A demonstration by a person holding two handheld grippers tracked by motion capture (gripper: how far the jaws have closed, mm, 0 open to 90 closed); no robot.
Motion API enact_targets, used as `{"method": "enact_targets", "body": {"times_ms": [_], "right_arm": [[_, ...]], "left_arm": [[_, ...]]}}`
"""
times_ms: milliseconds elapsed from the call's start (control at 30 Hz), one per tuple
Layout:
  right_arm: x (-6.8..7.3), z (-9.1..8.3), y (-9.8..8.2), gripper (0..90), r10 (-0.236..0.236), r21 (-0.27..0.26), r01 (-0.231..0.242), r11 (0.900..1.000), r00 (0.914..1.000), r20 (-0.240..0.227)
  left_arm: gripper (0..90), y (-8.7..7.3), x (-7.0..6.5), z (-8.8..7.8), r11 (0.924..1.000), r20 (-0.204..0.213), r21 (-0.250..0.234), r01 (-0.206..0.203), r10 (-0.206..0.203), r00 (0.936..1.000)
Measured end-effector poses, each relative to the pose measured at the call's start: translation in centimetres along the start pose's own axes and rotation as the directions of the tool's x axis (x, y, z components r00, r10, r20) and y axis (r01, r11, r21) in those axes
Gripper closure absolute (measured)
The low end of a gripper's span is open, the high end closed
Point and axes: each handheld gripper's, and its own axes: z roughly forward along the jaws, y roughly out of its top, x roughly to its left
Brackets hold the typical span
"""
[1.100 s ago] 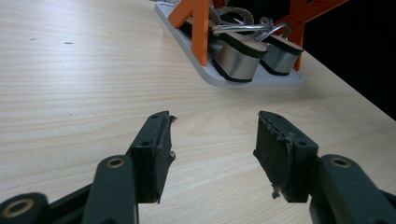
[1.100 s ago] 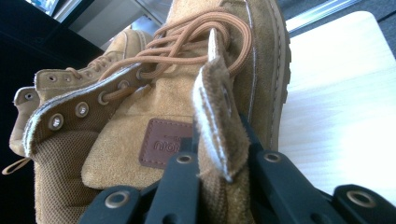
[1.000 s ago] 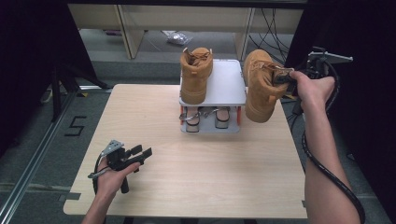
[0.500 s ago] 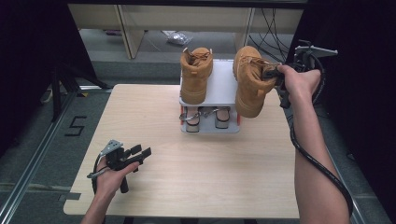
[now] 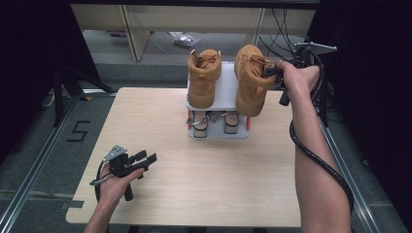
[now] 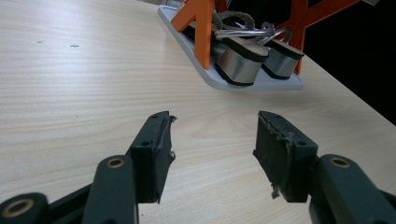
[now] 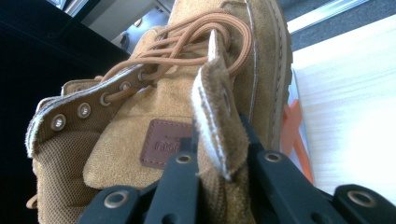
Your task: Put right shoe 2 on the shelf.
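So the tan boot (image 5: 250, 80) on the right is up in the air, tilted, with its toe hanging down over the right side of the rack's grey top shelf (image 5: 227, 87). The right gripper (image 5: 273, 71) has it by the collar edge. In the right gripper view the jaws are pinched tight on that eyelet flap (image 7: 215, 116), suede squeezed flat between them, laces (image 7: 187, 44) looped up above and a small brown label (image 7: 164, 142) on the tongue just behind.

The second boot (image 5: 203, 77) stands upright on the left half of that same shelf, heel facing the person. The little rack (image 5: 218, 133) sits toward the far edge of the tabletop (image 5: 214, 194), roughly in the middle, on orange legs (image 6: 201, 28). On its lower tier there's a pair of heeled sandals (image 5: 213, 121) with silver-wrapped block heels (image 6: 240, 60).

The left gripper (image 5: 145, 158) is well apart from all that, near the front left corner of the tabletop, held in the person's left hand (image 5: 114, 184). Its jaws are spread wide with nothing between them, just bare wood showing in the left gripper view, pointing toward the rack.
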Motion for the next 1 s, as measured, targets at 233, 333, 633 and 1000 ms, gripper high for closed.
{"method": "enact_targets", "body": {"times_ms": [233, 333, 633, 1000], "right_arm": [[1.0, 1.4, 0.2, 83.6, 0.03, -0.022, -0.03, 0.999, 0.9991, -0.03], [1.5, 1.9, 0.3, 83.5, 0.007, -0.013, -0.007, 1.0, 0.9999, -0.013], [2.6, 3.7, 0.4, 83.1, 0.005, -0.003, -0.005, 1.0, 0.9996, -0.029], [3.1, 4.9, 0.6, 80.6, -0.014, 0.0, 0.014, 1.0, 0.9998, 0.015]], "left_arm": [[45.1, 0.0, 0.0, 0.0, 1.0, -0.003, 0.003, 0.003, -0.003, 1.0], [45.0, 0.0, 0.1, -0.1, 1.0, 0.001, -0.002, 0.004, -0.004, 1.0], [45.1, 0.1, 0.2, -0.2, 1.0, -0.001, -0.004, 0.002, -0.002, 1.0], [45.1, 0.0, 0.1, -0.1, 1.0, 0.003, -0.002, 0.005, -0.005, 1.0]]}}
